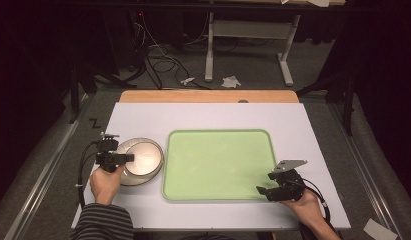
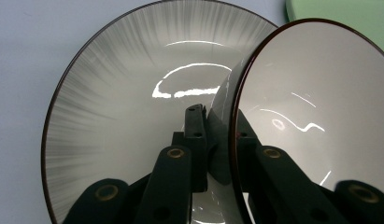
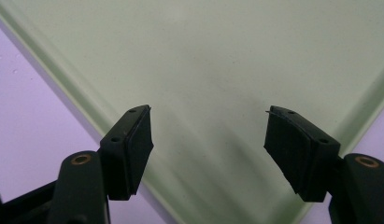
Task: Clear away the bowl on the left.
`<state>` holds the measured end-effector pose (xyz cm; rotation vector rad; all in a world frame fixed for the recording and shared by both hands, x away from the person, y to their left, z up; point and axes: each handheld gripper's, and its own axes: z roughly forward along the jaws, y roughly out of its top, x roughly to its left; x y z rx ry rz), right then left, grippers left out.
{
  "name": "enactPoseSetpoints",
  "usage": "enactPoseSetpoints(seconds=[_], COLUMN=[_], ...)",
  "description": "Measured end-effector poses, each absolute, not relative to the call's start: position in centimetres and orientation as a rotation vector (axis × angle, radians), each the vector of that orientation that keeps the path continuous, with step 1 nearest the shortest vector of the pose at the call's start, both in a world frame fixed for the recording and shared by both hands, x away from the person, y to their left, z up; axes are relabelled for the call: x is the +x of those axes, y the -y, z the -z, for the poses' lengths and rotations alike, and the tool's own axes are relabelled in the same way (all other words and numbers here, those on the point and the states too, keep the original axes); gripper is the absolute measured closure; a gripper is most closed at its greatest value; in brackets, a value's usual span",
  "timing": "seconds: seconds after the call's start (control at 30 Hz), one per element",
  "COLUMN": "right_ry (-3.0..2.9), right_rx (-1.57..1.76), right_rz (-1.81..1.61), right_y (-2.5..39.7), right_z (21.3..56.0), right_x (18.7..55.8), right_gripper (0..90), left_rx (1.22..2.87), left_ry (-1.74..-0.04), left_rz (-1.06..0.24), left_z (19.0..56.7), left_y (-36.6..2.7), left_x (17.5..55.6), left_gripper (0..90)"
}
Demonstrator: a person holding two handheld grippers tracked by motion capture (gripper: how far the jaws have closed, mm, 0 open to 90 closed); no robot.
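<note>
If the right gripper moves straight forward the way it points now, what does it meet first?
Most likely the green tray. The right gripper is open and aims down over the tray's near corner, with nothing between its fingers. How far above the tray it hovers is unclear.

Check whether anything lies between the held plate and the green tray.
Nothing visible does. The left hand-held gripper grips the upper plate by its rim, tilted off the lower plate. The tray lies right beside them with its surface bare; the right hand-held gripper, open, hangs over its near right corner.
</note>
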<state>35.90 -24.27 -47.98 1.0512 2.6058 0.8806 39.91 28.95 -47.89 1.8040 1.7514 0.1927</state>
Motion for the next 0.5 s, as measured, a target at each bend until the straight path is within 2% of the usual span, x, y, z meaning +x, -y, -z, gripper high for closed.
enactPoseSetpoints(seconds=[0.5], right_ry=[-2.609], right_rx=[1.035], right_rz=[-0.874], right_y=[24.4], right_z=[48.0], right_x=[36.0], right_gripper=[33.4], left_rx=[1.770], left_ry=[-1.710], left_rz=[-0.271], left_z=[46.5], left_y=[-28.8], left_x=[39.0], left_gripper=[81.4])
